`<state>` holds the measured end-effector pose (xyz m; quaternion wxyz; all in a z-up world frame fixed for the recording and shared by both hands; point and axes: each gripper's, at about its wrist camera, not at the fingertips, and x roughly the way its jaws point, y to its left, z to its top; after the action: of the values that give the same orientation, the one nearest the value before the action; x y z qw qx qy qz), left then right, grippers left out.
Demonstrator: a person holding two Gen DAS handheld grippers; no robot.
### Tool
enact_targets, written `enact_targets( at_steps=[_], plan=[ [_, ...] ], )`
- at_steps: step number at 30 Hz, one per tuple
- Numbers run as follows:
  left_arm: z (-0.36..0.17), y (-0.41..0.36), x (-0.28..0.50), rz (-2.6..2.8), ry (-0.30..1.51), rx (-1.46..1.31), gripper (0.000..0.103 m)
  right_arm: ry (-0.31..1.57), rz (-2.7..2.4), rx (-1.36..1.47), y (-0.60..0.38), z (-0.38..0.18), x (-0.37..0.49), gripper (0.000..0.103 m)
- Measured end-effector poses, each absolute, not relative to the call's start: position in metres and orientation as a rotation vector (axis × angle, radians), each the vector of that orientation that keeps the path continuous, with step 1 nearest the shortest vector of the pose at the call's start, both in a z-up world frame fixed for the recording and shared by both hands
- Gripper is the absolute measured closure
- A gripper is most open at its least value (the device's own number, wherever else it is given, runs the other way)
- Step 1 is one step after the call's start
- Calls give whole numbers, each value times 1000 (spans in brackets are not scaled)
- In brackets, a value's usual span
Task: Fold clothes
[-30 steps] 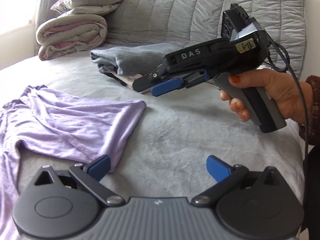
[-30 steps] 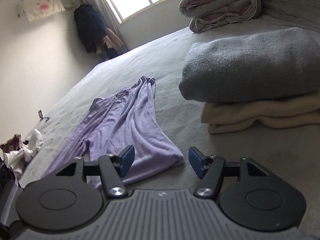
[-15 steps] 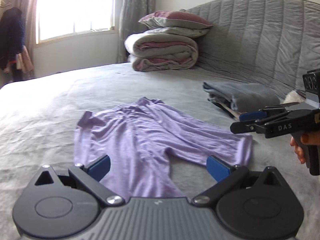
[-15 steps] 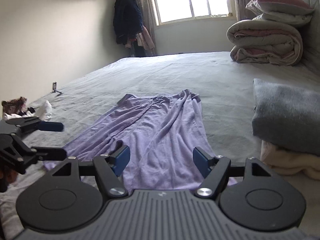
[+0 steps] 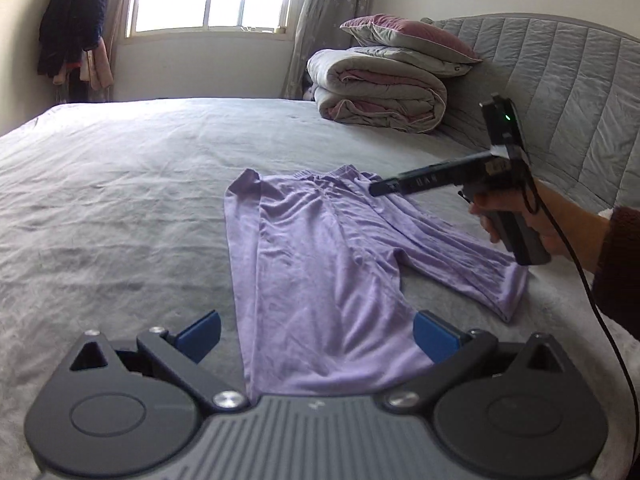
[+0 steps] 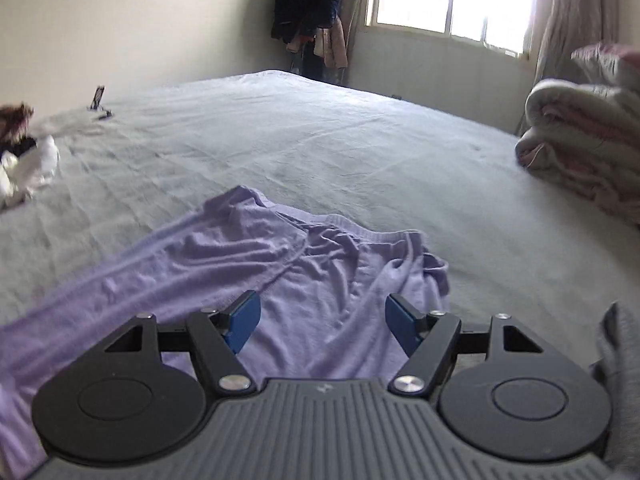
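Trousers (image 5: 320,264), thin and lilac, lie spread on the grey bed (image 5: 120,200), filling the centre of the left wrist view, waistband toward the upper middle, one leg running down to the bottom edge and the other out to the right. As a judgement, the soft fabric is the main risk: a pinch that takes only the top layer, or a lift from one end alone, would drag the cloth into a bunch and skew the fold, and the wrinkles already gathered at the waistband would be pressed in.

The left gripper (image 5: 316,332), jaws wide and holding nothing, hovers at the bottom centre over the near leg, its blue pads either side of the fabric but not closed on it. The right gripper (image 6: 322,322), also wide and empty, sits at the lower middle of its own view just over the waistband end; in the left wrist view it reaches in from the right toward the waistband's corner.
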<state>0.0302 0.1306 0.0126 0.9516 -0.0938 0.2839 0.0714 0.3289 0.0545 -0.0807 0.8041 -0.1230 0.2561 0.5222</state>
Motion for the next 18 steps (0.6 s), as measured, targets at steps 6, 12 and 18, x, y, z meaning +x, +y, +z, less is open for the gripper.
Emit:
enact_targets(
  at_steps=[6, 12, 18],
  plan=[
    [-1, 135, 19, 67, 638, -299, 1, 656, 1029, -77, 76, -88, 376, 76],
    [-6, 128, 16, 10, 667, -303, 1, 546, 992, -292, 107, -93, 367, 76],
    [-5, 131, 16, 9, 677, -315, 1, 525, 941, -493, 129, -110, 367, 82]
  ],
)
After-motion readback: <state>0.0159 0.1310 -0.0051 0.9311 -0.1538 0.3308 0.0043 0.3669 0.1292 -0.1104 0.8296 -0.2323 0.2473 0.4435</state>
